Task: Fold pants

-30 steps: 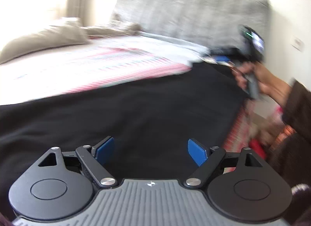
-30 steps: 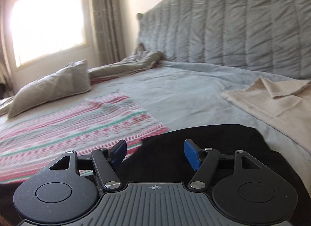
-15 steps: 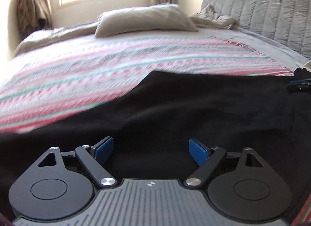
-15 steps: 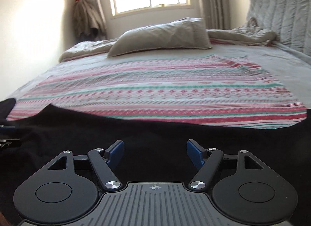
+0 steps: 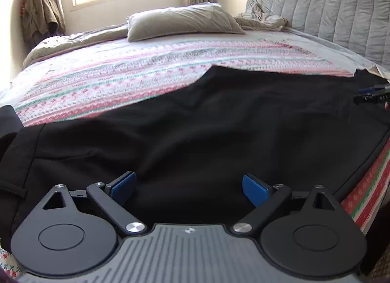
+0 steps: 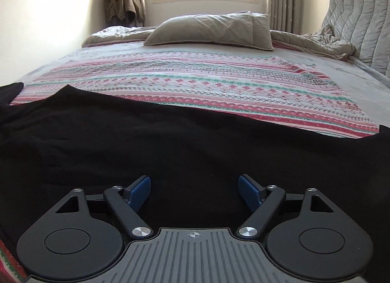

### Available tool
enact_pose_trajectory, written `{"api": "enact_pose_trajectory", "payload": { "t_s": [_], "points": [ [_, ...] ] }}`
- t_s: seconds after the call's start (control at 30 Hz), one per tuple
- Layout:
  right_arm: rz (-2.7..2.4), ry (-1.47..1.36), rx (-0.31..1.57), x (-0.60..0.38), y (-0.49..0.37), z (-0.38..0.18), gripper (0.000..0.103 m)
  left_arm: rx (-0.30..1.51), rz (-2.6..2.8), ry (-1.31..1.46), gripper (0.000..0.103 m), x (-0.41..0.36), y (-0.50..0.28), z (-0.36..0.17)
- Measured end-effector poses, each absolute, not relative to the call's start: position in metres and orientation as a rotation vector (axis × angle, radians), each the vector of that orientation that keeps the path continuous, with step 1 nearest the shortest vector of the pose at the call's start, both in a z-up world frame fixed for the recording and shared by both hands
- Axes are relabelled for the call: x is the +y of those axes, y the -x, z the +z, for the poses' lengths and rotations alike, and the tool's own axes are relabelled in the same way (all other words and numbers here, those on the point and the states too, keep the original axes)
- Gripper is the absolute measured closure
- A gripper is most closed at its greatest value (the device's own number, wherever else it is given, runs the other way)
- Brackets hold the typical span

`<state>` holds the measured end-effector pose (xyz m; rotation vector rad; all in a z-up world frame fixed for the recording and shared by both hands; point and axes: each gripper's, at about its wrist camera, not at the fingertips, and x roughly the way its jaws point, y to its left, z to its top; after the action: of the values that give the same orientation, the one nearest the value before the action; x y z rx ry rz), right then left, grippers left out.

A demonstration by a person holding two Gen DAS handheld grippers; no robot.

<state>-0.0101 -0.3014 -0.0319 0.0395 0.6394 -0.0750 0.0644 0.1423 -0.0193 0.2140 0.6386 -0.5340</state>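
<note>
Black pants (image 5: pixel 195 122) lie spread flat along the near edge of the bed, across both views (image 6: pixel 170 141). My left gripper (image 5: pixel 189 186) is open and empty, low over the pants near their waistband end at the left. My right gripper (image 6: pixel 194 189) is open and empty, low over the middle of the black fabric. The tip of the right gripper also shows at the far right of the left wrist view (image 5: pixel 373 96), over the pants.
A striped red, white and green blanket (image 6: pixel 195 88) covers the bed beyond the pants. A grey pillow (image 6: pixel 209 30) lies at the far side under the window. A quilted grey headboard (image 5: pixel 329 14) stands at the right. Clothes (image 6: pixel 121 0) hang in the corner.
Both grippers have swung left from facing the headboard to facing the window, and sit lower over the pants. Both stay open.
</note>
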Motion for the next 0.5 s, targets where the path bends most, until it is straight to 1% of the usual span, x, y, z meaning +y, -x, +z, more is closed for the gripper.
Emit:
{"api": "enact_pose_trajectory", "payload": {
  "t_s": [0.1, 0.2, 0.27, 0.33, 0.43, 0.5],
  "points": [
    [-0.093, -0.043, 0.63, -0.301, 0.017, -0.026, 0.021, 0.584, -0.577, -0.168, 0.0, 0.131, -0.061, -0.009],
    [-0.084, -0.031, 0.633, -0.298, 0.02, -0.025, 0.02, 0.579, -0.648, -0.151, 0.0, 0.118, -0.058, -0.007],
    [-0.088, -0.011, 0.654, -0.297, 0.02, -0.029, 0.02, 0.593, -0.672, -0.183, 0.0, 0.106, -0.057, -0.01],
    [-0.089, 0.014, 0.665, -0.298, 0.023, -0.033, 0.016, 0.617, -0.69, -0.234, 0.0, 0.093, -0.055, -0.014],
    [-0.084, 0.025, 0.672, -0.306, 0.028, -0.035, 0.015, 0.691, -0.697, -0.327, 0.0, 0.077, -0.054, -0.025],
    [-0.091, 0.024, 0.688, -0.314, 0.034, -0.035, 0.013, 0.688, -0.69, -0.366, 0.0, 0.071, -0.053, -0.029]
  ]
}}
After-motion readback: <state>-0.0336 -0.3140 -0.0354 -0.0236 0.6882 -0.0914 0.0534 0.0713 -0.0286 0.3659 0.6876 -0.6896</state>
